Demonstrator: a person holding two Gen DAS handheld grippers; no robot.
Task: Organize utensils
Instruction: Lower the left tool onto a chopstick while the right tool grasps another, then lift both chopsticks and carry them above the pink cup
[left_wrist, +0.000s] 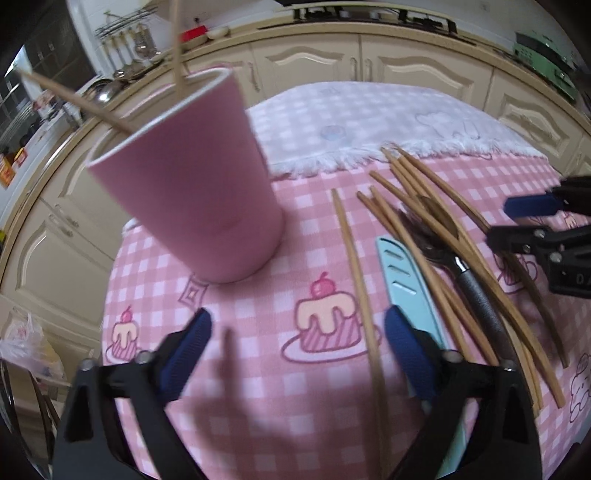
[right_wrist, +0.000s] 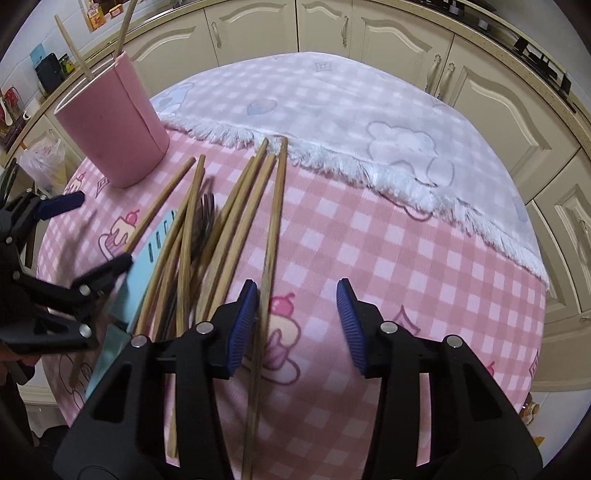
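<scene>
A pink cup stands on the pink checked tablecloth and holds two chopsticks; it also shows in the right wrist view. Several wooden chopsticks lie in a loose pile with a dark fork and a light blue knife. My left gripper is open and empty, low over the cloth, with one chopstick lying between its fingers. My right gripper is open, a chopstick lying just inside its left finger.
A white fringed cloth covers the far part of the table. Cream kitchen cabinets curve around behind. A plastic bag sits left of the table. The left gripper shows at the left of the right wrist view.
</scene>
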